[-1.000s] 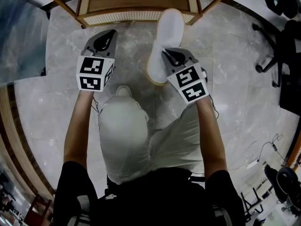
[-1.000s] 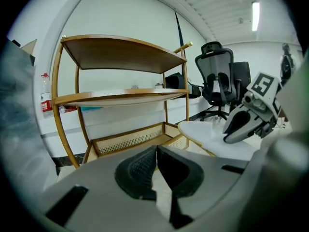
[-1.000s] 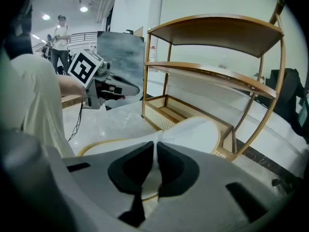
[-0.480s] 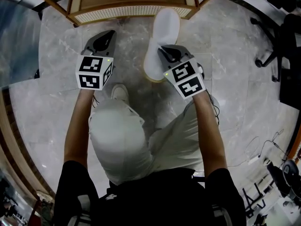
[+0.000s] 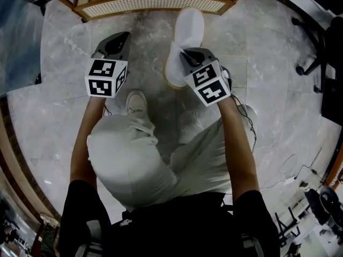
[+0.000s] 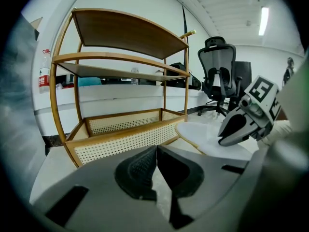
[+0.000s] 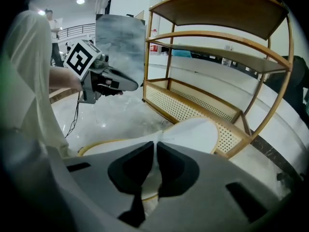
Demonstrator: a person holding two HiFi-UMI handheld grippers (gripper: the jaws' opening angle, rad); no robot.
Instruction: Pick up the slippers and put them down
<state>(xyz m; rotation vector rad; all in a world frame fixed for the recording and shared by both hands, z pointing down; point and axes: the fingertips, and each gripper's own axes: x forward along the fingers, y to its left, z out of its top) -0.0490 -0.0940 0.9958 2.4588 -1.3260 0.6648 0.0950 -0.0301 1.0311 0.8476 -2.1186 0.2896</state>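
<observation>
Slipper (image 5: 188,28) pinched beside wooden rack (image 5: 150,3)
The left gripper (image 5: 120,38) is pressed together, empty; the white slipper is held only by a thin edge in the right gripper (image 5: 185,52), so it could be dropped or knocked against the rack.

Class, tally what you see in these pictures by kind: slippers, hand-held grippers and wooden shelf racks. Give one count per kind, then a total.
white slipper: 1
hand-held grippers: 2, the left hand-held gripper and the right hand-held gripper
wooden shelf rack: 1
Total: 4
</observation>
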